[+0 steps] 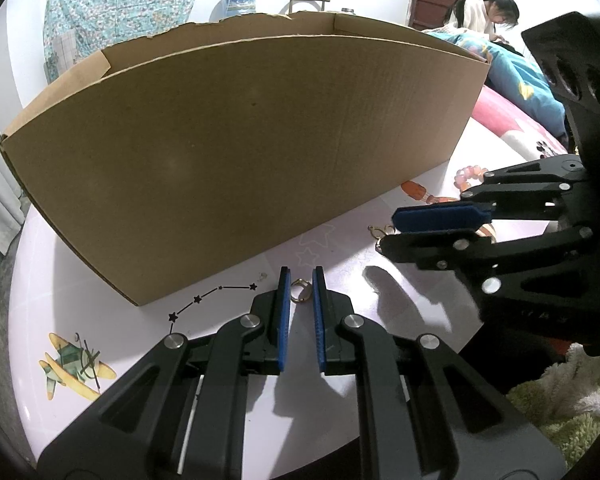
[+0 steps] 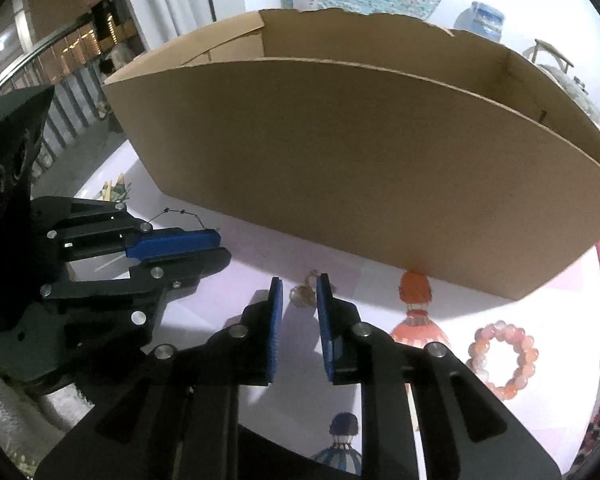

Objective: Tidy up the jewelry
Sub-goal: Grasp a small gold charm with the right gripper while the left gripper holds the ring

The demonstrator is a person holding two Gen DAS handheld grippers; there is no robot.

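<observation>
Left gripper [image 1: 300,280] pinches gold ring [image 1: 299,290] at table [image 1: 340,360] beside cardboard box [image 1: 240,152]. Right gripper [image 2: 298,284] narrowly parted around earring [image 2: 302,292], not gripping. Only right view shows whole bead bracelet [image 2: 502,360].

Both grippers, left [image 1: 300,280] and right [image 2: 298,292], point downward, fingers narrowly parted.
</observation>
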